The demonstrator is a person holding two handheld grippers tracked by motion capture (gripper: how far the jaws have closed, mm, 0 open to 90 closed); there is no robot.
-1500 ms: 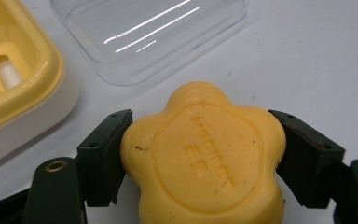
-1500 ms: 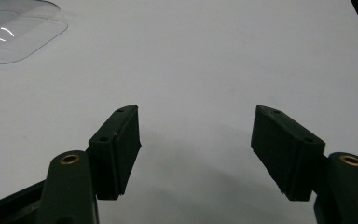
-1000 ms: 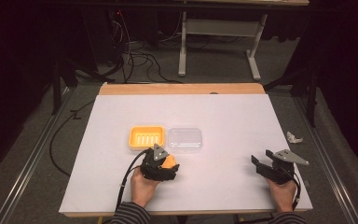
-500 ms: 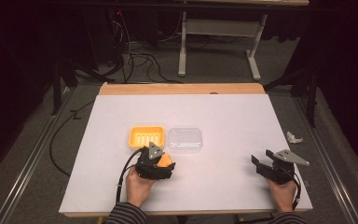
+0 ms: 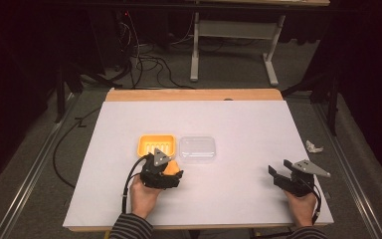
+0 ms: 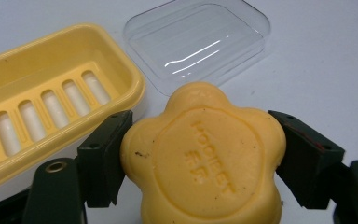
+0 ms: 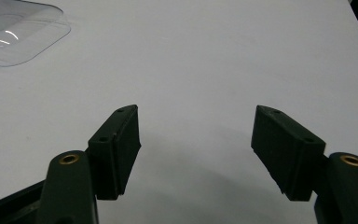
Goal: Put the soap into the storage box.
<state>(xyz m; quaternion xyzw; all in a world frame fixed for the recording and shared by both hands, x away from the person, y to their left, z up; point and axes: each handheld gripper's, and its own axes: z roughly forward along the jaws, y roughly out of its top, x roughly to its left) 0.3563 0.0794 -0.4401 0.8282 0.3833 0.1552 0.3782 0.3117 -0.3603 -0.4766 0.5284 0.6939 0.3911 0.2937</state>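
My left gripper [image 6: 200, 140] has its jaws clamped on the yellow flower-shaped soap [image 6: 203, 161], one black pad pressed on each flank, the stamped face turned up toward the camera. In the high view this gripper [image 5: 166, 169] sits at about six o'clock from the yellow soap dish [image 5: 155, 144], right at the dish's near edge, with the soap [image 5: 171, 168] showing as an orange patch between the jaws. From the left gripper view the dish [image 6: 42, 79] lies at ten o'clock of the soap, slotted floor bare, and the clear lid [image 6: 200, 39] lies at twelve o'clock, flat on the white table [image 6: 326, 60]. Dish and lid sit just beside each other; I cannot tell whether they touch.

My right gripper [image 7: 196, 144] has its jaws wide apart with nothing between them, low over bare table. In the high view it [image 5: 283, 172] rests well off at three o'clock from the left one, and a crumpled white scrap [image 5: 313, 146] lies near the table's right edge.
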